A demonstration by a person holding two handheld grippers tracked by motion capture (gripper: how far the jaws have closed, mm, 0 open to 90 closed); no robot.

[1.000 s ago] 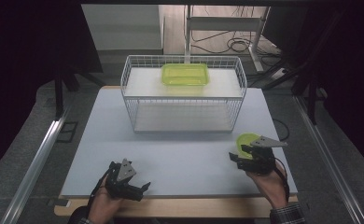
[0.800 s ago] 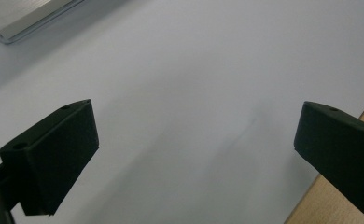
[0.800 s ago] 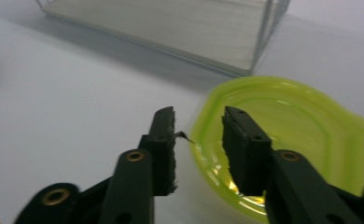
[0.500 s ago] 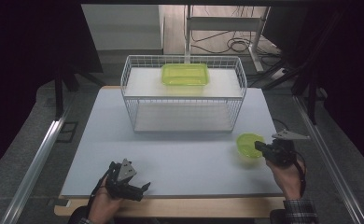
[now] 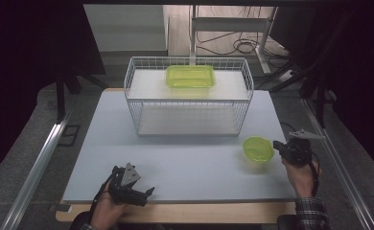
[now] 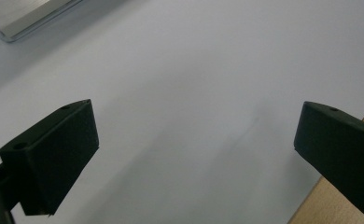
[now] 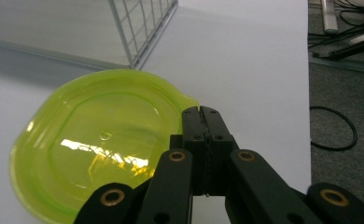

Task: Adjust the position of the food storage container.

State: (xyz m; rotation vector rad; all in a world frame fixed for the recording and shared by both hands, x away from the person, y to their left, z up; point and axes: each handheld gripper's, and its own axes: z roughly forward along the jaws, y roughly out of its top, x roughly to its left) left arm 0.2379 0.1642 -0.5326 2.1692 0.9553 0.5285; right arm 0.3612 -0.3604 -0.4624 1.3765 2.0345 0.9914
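A white table carries a wire basket with a green tray on its upper shelf. Right of it sits a green bowl; the right gripper, jaws just closed together, pinches its rim tab; the left gripper rests wide open, holding nothing, at the near edge.

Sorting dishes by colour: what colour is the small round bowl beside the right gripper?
Translucent yellow-green; the bowl shows best in the right gripper view.
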